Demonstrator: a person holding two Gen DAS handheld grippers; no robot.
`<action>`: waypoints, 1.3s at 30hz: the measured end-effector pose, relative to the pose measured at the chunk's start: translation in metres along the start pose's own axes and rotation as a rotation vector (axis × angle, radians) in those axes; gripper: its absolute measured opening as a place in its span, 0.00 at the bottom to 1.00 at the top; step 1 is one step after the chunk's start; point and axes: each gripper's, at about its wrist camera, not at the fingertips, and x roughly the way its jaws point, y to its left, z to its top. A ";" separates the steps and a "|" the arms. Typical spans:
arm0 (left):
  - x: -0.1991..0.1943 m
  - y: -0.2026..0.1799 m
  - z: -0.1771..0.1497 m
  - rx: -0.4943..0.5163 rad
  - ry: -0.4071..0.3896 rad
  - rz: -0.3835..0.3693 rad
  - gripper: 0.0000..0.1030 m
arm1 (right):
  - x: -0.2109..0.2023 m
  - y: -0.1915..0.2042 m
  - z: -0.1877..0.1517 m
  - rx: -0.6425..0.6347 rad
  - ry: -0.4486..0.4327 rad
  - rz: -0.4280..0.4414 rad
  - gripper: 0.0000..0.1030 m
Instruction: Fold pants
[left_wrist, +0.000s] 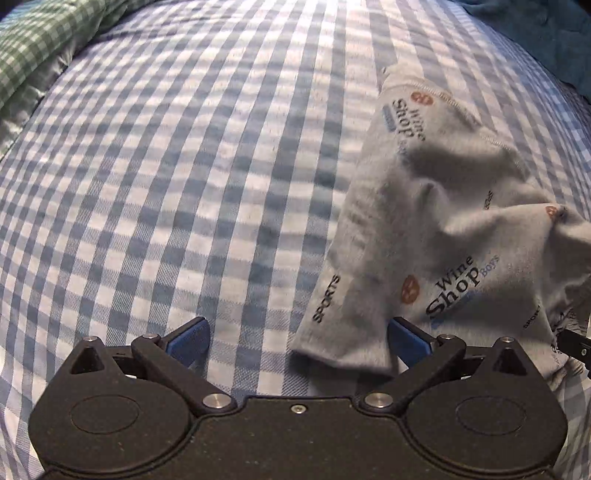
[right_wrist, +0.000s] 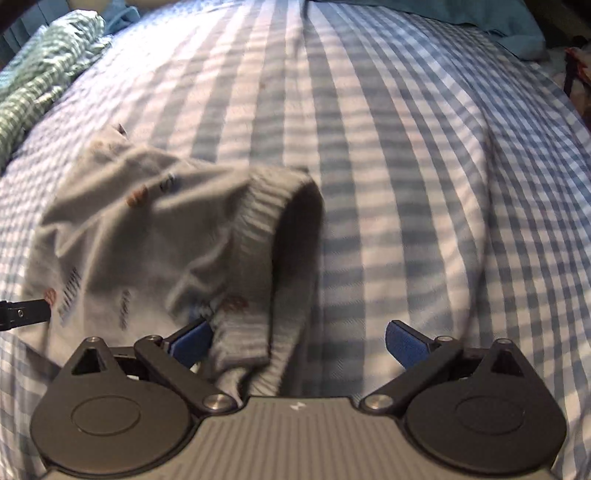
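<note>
The grey pants (left_wrist: 436, 206), printed with "Wine Shop" and "SPORTS", lie crumpled on the blue-and-white checked bed sheet (left_wrist: 166, 166), to the right in the left wrist view. My left gripper (left_wrist: 299, 339) is open wide; a lower corner of the pants reaches in beside its right pad, unpinched. In the right wrist view the pants (right_wrist: 129, 229) lie left of centre with the ribbed waistband (right_wrist: 266, 221) turned up. My right gripper (right_wrist: 297, 341) is open wide too. Waistband fabric drapes against its left finger (right_wrist: 192, 339), not clamped.
A green checked cloth (left_wrist: 33, 48) is bunched at the upper left of the bed, also the green checked cloth (right_wrist: 44, 66) in the right wrist view. A teal blanket (left_wrist: 546, 33) lies at the far right edge. Sheet (right_wrist: 424, 184) stretches to the right of the pants.
</note>
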 end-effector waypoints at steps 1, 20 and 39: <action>-0.001 0.003 -0.003 0.001 -0.015 -0.014 0.99 | -0.001 -0.004 -0.006 0.001 -0.001 0.000 1.00; -0.019 -0.023 0.075 0.124 -0.171 -0.091 0.99 | -0.027 -0.018 0.008 -0.014 -0.236 0.015 1.00; 0.051 -0.054 0.139 0.217 -0.184 -0.052 1.00 | 0.029 -0.051 0.026 0.022 -0.148 -0.087 1.00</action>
